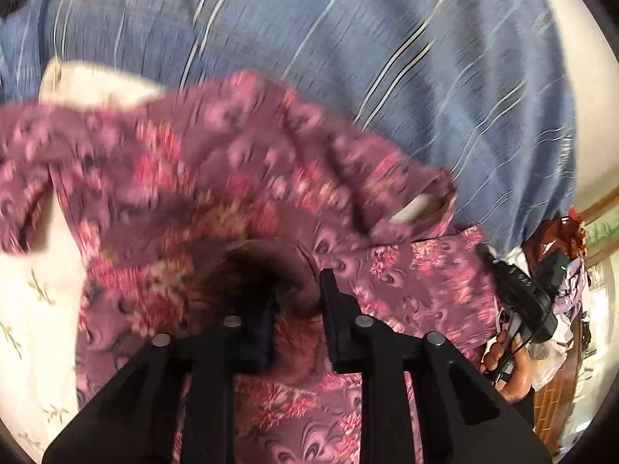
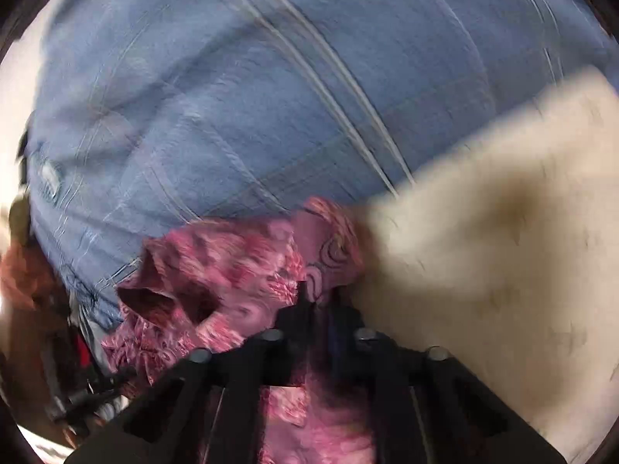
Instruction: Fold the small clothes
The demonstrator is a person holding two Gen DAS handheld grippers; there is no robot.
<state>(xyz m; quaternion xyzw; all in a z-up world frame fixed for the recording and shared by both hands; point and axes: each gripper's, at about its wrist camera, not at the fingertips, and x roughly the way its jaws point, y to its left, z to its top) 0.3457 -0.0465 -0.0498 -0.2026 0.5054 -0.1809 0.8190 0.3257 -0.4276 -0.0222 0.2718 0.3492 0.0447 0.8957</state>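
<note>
A small purple-pink floral garment (image 1: 240, 178) fills the lower half of the left wrist view, blurred by motion. My left gripper (image 1: 296, 297) has cloth bunched between its black fingers (image 1: 336, 309) and looks shut on it. In the right wrist view the same garment (image 2: 232, 270) hangs crumpled below the centre, and my right gripper (image 2: 319, 305) is shut on a fold of it. The right gripper body (image 1: 530, 301) and the hand holding it show at the right edge of the left wrist view.
A blue striped sheet (image 1: 348, 58) covers the surface behind the garment, also in the right wrist view (image 2: 232, 96). A cream cloth with small sprigs (image 1: 35, 309) lies at the left, and on the right in the right wrist view (image 2: 503, 232). Clutter (image 1: 561, 239) sits at the far right.
</note>
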